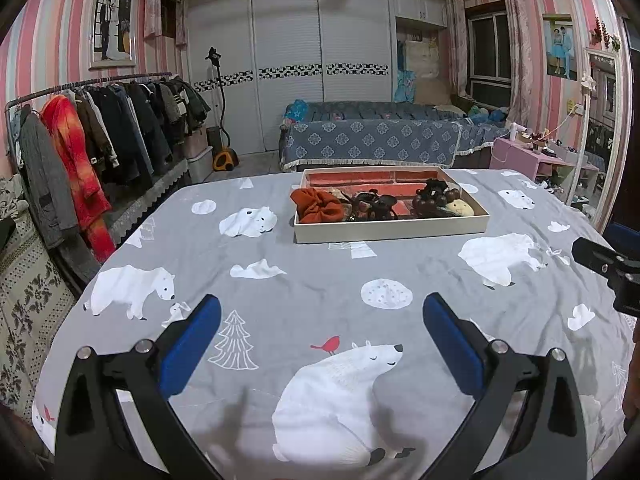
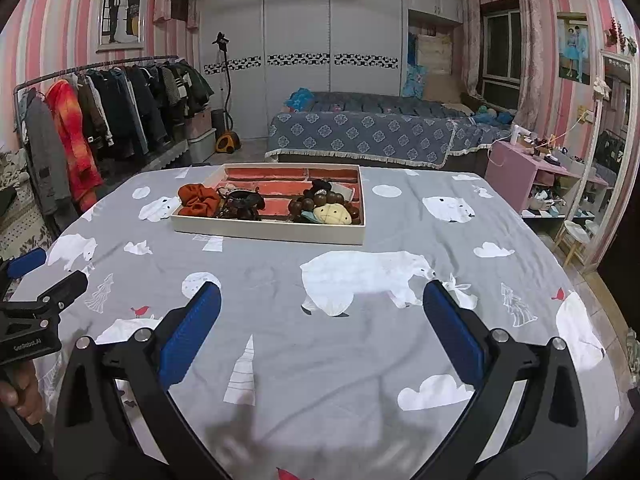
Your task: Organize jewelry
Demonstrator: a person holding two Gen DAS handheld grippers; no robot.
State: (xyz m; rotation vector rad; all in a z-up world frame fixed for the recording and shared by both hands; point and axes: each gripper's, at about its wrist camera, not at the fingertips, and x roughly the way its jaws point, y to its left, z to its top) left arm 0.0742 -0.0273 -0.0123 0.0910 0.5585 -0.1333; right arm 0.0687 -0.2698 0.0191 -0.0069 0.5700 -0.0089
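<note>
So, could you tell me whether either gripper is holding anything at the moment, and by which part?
Nothing is held. The left gripper and right gripper are both open above the bedspread; the jewelry sits in the tray.

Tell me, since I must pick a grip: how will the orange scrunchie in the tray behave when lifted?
The orange scrunchie looks like gathered cloth, so it will probably squash and flop between the fingers. It seems light, unlikely to roll. It touches the dark hair clip, which might drag along.

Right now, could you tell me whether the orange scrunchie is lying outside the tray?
No, the orange scrunchie lies inside the tray, at its left end.
</note>
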